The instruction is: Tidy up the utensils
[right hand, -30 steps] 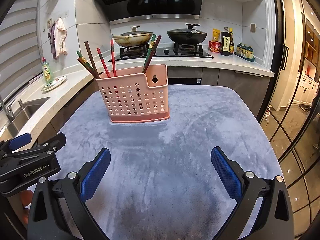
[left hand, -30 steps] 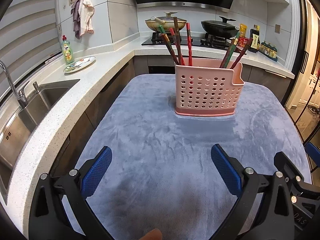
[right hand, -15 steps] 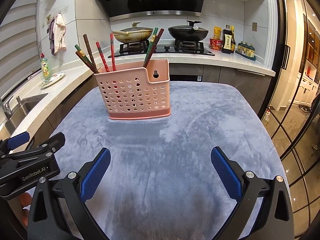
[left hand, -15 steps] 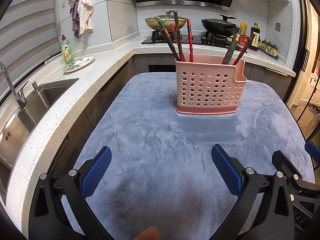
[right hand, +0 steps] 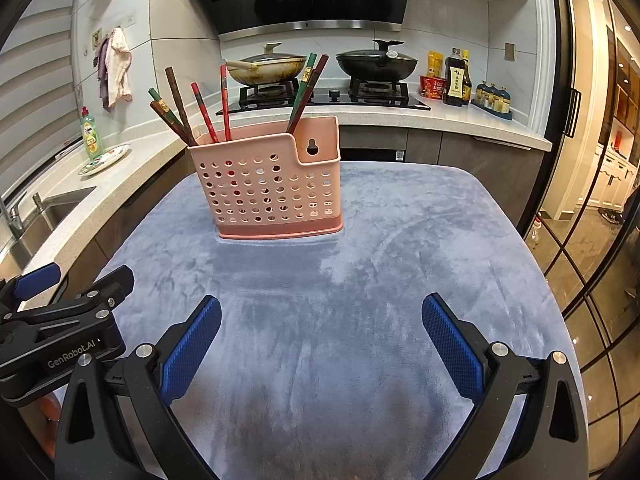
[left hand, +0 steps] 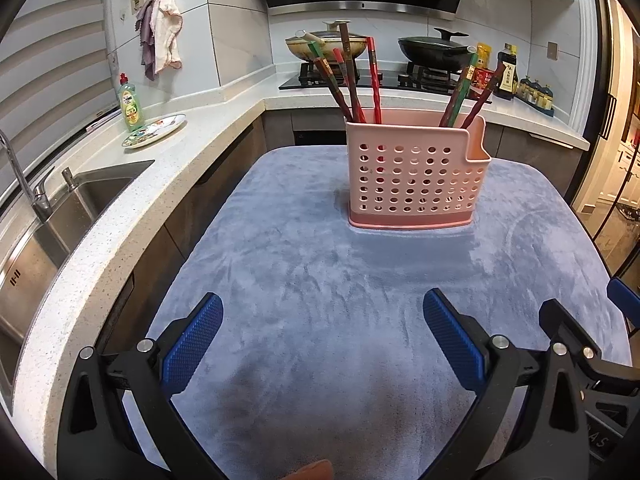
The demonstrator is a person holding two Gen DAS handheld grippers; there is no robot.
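Both my tongs gape wide, empty: left tongs (left hand: 322,334), right tongs (right hand: 321,334), low over near bench (left hand: 304,280). Holder (left hand: 416,180) stands far centre, chopsticks (left hand: 352,80) upright inside.

Pink holder (left hand: 416,184) dotted with round holes; red, brown and green chopsticks (left hand: 374,80); grey-blue plush cloth (left hand: 320,272); blue cross-hatched pads (left hand: 192,350).

"GenRobot.AI" on the left claw (right hand: 60,308) body, other labels too small to read

The left tool (left hand: 322,336) and right tool (right hand: 321,336) hover side by side, fingers spread wide, holding nothing.
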